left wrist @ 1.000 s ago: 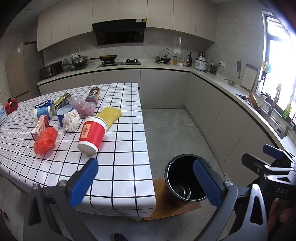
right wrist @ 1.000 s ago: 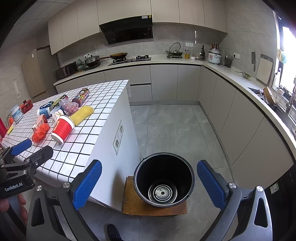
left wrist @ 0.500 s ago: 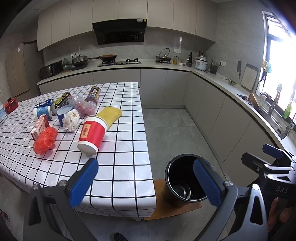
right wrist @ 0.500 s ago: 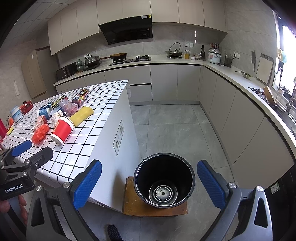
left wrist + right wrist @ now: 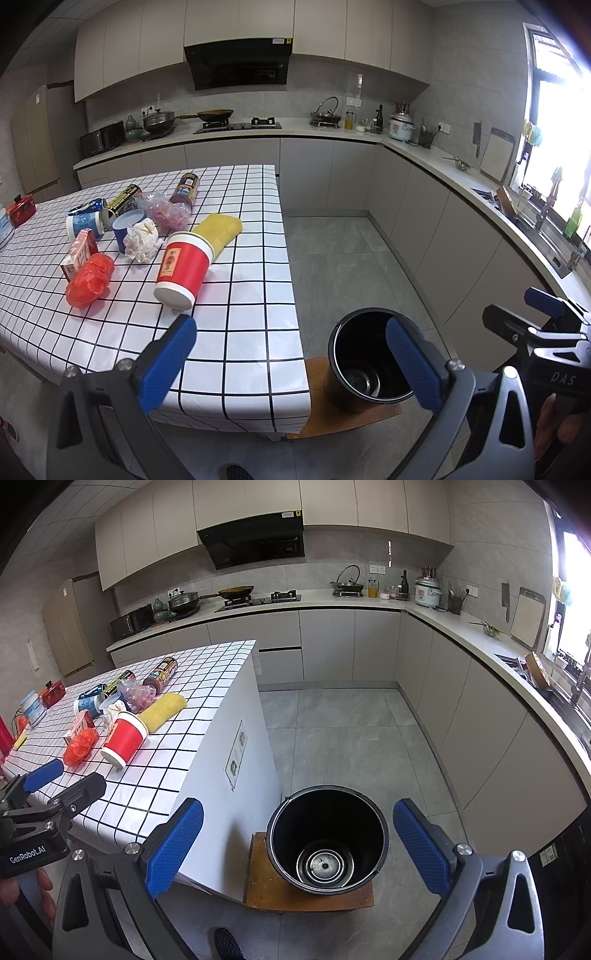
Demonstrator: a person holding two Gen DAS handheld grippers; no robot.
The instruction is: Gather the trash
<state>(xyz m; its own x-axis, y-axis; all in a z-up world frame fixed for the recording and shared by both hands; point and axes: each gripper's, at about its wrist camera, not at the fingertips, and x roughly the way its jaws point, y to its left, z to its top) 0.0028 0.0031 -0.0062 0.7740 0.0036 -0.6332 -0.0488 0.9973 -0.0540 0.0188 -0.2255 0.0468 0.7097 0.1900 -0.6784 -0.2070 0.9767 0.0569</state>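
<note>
Left wrist view: the left gripper [image 5: 288, 354] is spread wide with nothing between its blue pads [image 5: 168, 363], held above the near edge of the table [image 5: 243, 332]. The right pad covers part of the rim of the black bin [image 5: 365, 363], which stands on a wooden board [image 5: 321, 410] on the floor just beside the table's corner. The trash lies in a cluster on the checked cloth: a red cup [image 5: 183, 269] on its side, a yellow item [image 5: 218, 230] touching its far end, a red plastic bag [image 5: 90, 278], a white paper wad [image 5: 141, 239], a small carton [image 5: 78, 253], a clear bag [image 5: 167, 210] and cans [image 5: 186, 188] behind. Labels on the cans are too small to read. The right gripper [image 5: 543, 314] is cut off at the right edge.

Right wrist view: the right gripper [image 5: 295, 842] is likewise released and empty, framing the bin [image 5: 327, 840], whose metal bottom is visible. The board [image 5: 266, 886] is partly hidden beneath it. The table's white side panel [image 5: 236, 760] carries a socket plate. The left gripper [image 5: 55, 786] shows only partly at the left edge. Grey floor tiles, beige cabinets and an L-shaped counter [image 5: 443, 624] surround the area; the window is overexposed.
</note>
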